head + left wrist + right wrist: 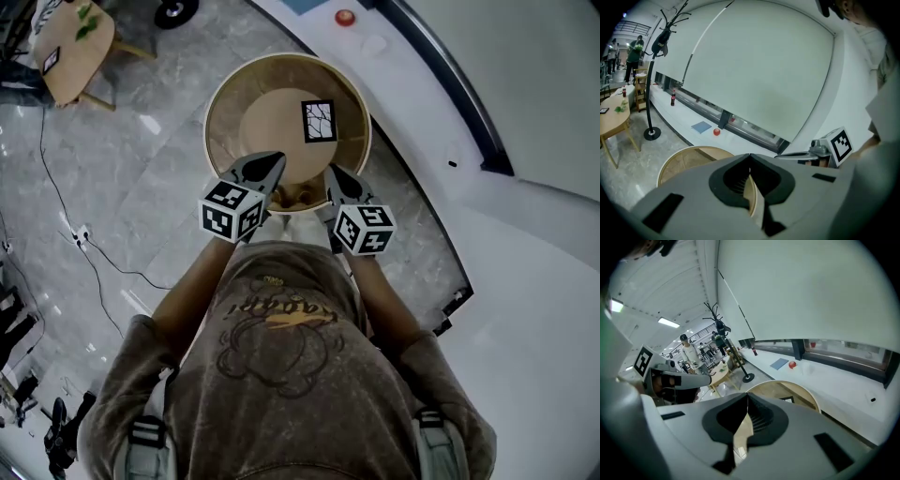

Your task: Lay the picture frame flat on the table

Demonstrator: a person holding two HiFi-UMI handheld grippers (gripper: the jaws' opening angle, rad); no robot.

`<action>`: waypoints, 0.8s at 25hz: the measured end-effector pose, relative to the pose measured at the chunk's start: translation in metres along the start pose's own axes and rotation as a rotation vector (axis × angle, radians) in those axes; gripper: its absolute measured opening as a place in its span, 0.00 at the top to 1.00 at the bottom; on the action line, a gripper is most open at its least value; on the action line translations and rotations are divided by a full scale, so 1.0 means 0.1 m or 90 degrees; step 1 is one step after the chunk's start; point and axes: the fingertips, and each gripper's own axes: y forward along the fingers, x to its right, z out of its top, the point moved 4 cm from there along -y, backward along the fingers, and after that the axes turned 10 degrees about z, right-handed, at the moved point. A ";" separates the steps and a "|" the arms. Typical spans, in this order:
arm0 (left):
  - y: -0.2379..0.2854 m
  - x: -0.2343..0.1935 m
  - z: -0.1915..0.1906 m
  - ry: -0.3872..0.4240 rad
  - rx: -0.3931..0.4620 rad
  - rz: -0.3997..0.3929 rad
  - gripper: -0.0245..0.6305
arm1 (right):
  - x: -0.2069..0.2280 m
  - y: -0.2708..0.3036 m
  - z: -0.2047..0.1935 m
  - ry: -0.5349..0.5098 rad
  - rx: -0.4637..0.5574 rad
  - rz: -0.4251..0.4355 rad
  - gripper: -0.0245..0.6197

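The fingers of the left gripper [750, 156] are pressed together with nothing between them, and the fingers of the right gripper [746, 397] meet the same way, empty. In the head view both hang side by side over the near edge of the round desk [225, 103], apart from the picture frame [319, 120]. The picture frame appears to lie flat on the wood, right of the middle and nearer the far rim, so the job looks done.

The likeliest slip now is a careless low sweep of either gripper across the desk, which could push the frame toward that rim or off it. A bump against the rim could jolt the desk. A thin cable [94, 267] trails over the floor [141, 178] to the left; stepping back into it could cause a stumble.
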 end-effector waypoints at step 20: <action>-0.65 0.33 0.58 0.083 0.116 -0.002 0.93 | -0.67 -0.45 0.79 -0.158 0.091 0.078 0.93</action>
